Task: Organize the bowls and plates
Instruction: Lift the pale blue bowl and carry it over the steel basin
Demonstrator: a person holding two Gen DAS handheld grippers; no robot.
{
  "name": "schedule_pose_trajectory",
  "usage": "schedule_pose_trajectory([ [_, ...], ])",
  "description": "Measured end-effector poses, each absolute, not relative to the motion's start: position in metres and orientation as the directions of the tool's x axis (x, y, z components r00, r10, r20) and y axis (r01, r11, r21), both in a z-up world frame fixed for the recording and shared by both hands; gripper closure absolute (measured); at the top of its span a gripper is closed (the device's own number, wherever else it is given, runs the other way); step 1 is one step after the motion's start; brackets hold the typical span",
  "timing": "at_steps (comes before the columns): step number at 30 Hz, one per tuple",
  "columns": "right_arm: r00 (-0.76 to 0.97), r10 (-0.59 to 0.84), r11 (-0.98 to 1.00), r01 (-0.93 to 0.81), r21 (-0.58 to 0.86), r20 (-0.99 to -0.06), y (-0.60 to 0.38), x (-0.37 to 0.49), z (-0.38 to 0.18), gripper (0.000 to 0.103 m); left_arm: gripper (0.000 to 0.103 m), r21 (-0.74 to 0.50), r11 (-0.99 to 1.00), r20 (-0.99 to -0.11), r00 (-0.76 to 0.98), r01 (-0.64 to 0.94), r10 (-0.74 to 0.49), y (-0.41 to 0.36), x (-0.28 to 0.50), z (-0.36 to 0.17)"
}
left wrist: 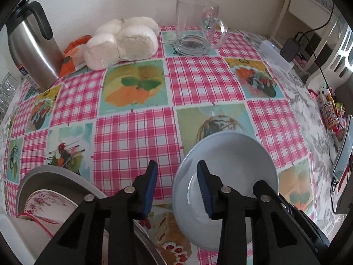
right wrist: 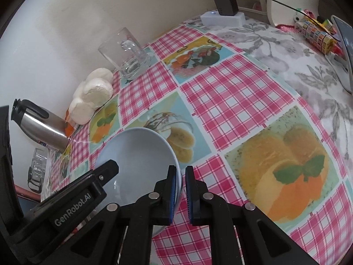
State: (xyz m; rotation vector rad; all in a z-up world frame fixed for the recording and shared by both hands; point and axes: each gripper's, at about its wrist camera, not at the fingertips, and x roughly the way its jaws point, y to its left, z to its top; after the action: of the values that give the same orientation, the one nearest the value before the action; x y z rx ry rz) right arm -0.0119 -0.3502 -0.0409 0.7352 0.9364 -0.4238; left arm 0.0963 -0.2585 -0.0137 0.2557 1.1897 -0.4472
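A pale blue bowl (left wrist: pixel 229 154) (right wrist: pixel 141 154) sits tilted above the checked tablecloth. My right gripper (right wrist: pixel 181 190) has its jaws around the bowl's right rim, one finger inside, one outside, with a small gap left. My left gripper (left wrist: pixel 177 187) is open; its right finger (left wrist: pixel 204 190) reaches into the bowl and its left finger stays outside, so it straddles the left rim. It shows in the right wrist view as a black arm (right wrist: pixel 88 190) over the bowl. A grey plate (left wrist: pixel 55 174) holding a floral plate (left wrist: pixel 44 201) lies at the lower left.
A steel thermos jug (left wrist: pixel 28 44), wrapped white rolls (left wrist: pixel 123 42) and a glass mug (left wrist: pixel 194 28) stand along the far wall. A white box with a charger (left wrist: pixel 278 55) and small clutter (left wrist: pixel 331 110) lie at the right edge.
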Motion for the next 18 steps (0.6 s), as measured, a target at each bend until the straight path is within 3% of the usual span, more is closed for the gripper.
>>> schedule_pose_trajectory([
  [6, 0.53, -0.011, 0.673, 0.632, 0.385, -0.848, -0.353, -0.014, -0.046, 0.094, 0.072, -0.061, 0.875, -0.938, 0.271, 0.48, -0.214, -0.262, 0.094, -0.022],
  [11, 0.537, 0.001, 0.666, 0.629, 0.401, -0.844, -0.354, -0.014, -0.048, 0.094, 0.082, -0.099, 0.867, -0.938, 0.245, 0.488, -0.246, -0.263, 0.093, -0.024],
  [18, 0.53, 0.035, 0.659, 0.625, 0.418, -0.847, -0.353, -0.015, -0.051, 0.093, 0.084, -0.131, 0.869, -0.934, 0.235, 0.478, -0.27, -0.261, 0.093, -0.022],
])
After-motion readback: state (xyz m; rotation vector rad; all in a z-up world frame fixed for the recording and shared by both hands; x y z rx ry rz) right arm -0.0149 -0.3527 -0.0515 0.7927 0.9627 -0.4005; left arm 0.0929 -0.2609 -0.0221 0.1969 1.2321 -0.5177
